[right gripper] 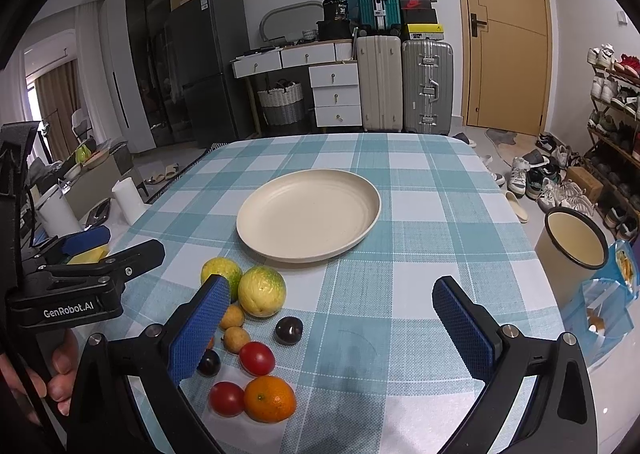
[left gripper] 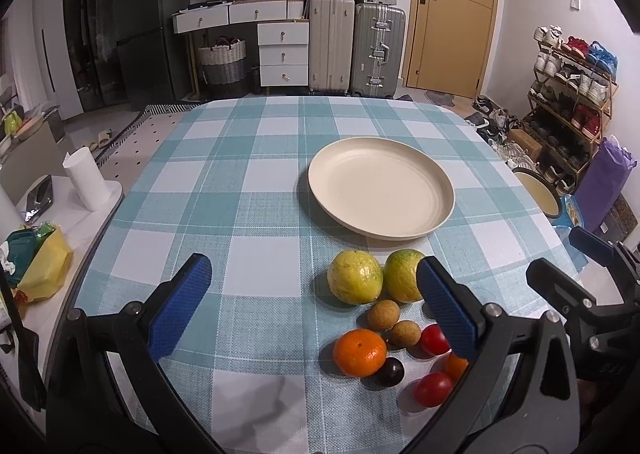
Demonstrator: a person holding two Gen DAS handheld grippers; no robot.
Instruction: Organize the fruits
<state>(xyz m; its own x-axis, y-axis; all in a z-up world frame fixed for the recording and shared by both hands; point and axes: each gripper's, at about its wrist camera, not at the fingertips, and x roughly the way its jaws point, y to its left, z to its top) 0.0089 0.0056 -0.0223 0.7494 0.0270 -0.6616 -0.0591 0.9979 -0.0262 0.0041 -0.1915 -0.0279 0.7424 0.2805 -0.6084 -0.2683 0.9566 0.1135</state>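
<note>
A cream plate (left gripper: 380, 190) (right gripper: 308, 212) sits empty on the checked tablecloth. In front of it lies a cluster of fruit: two yellow-green citrus (left gripper: 354, 276) (right gripper: 262, 291), two small brown longans (left gripper: 383, 315) (right gripper: 236, 339), tangerines (left gripper: 360, 352) (right gripper: 270, 398), red tomatoes (left gripper: 434, 339) (right gripper: 257, 358) and dark plums (left gripper: 390, 372) (right gripper: 289, 330). My left gripper (left gripper: 316, 310) is open and empty, above the cloth just left of the cluster. My right gripper (right gripper: 334, 330) is open and empty, right of the cluster. Each gripper's body shows at the edge of the other's view.
A cream enamel bin (right gripper: 574, 242) and blue snack bags (right gripper: 608, 294) stand off the table's right edge. A paper roll (left gripper: 86, 184) and a yellow bag (left gripper: 46, 268) sit on a side surface to the left. Suitcases and drawers stand beyond the table.
</note>
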